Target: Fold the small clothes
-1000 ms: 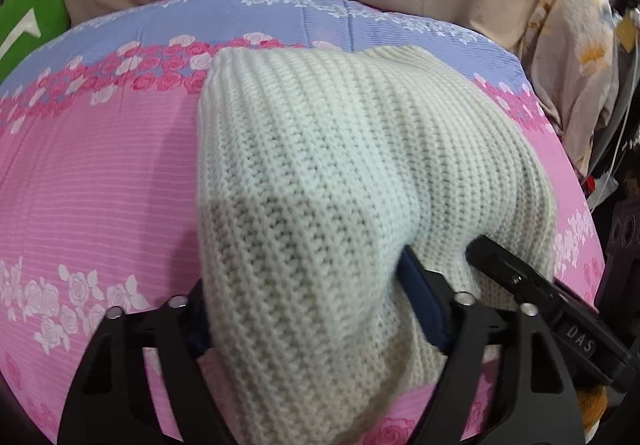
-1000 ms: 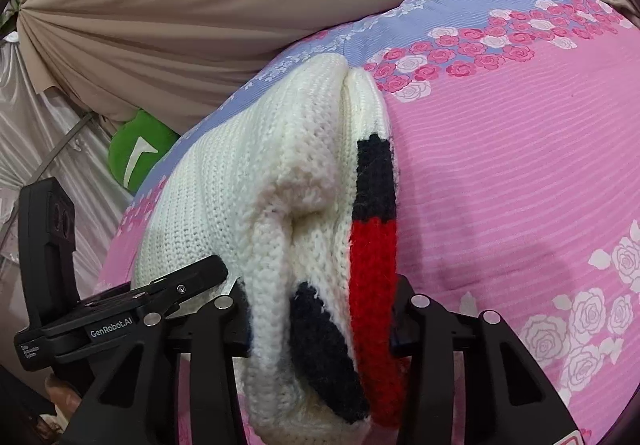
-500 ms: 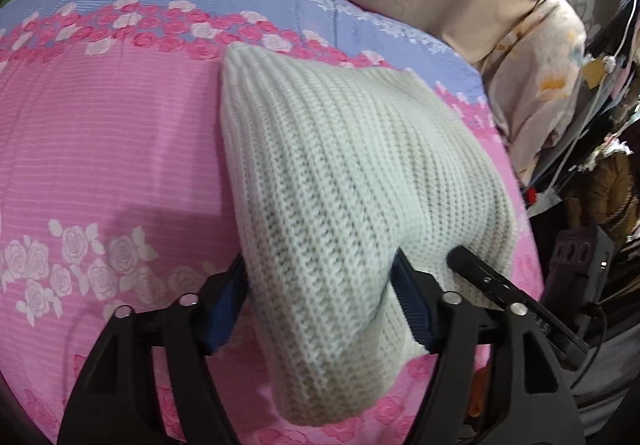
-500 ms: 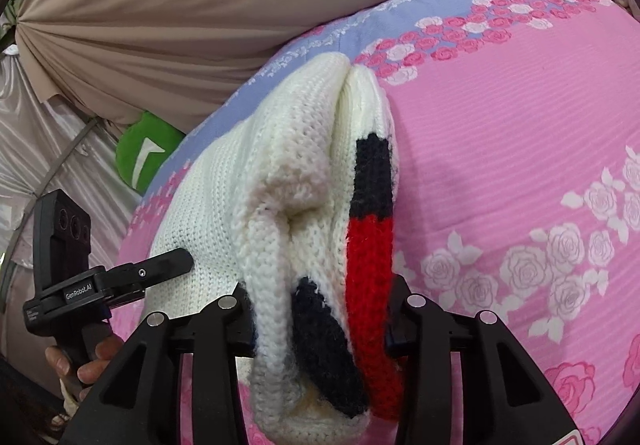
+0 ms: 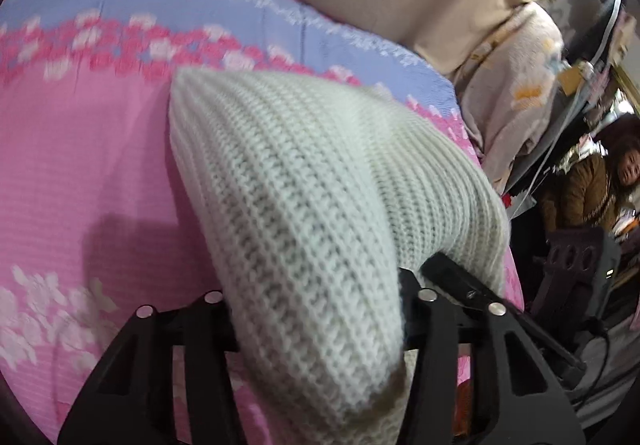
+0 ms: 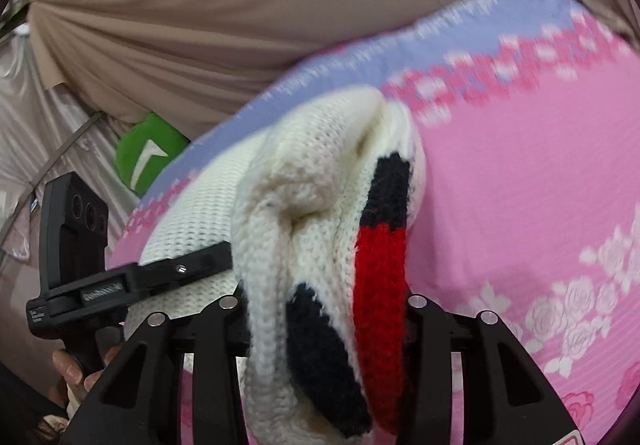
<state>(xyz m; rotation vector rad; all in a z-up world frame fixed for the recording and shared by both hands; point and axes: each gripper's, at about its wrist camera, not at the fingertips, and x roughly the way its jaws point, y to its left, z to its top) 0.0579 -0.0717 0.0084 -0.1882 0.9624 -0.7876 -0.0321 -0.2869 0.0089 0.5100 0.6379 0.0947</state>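
**Both ends pinched, sweater lifted for the fold**

My left hand-held gripper [image 5: 316,309] is clamped on a thick bunch of the cream knit sweater [image 5: 312,197], the fabric bulging out between the jaws toward 12 o'clock. My right hand-held gripper [image 6: 324,309] is clenched on the other end, where the navy and red stripes [image 6: 380,245] run along the knit at about 1 o'clock from its fingers. In the right view my left tool sits at 9 o'clock, touching the same garment.

I judge I am mid-fold: the near edge is raised off the bed [image 5: 80,173], while the far part seems to lie on the pink floral sheet toward 12 o'clock. The next move calls for carrying both ends together, level, over the resting part, then letting go only once the layers lie flat.

The sweater is chunky, ribbed and soft; it sags between my grips and already looks doubled. How the far edge lies I cannot tell.
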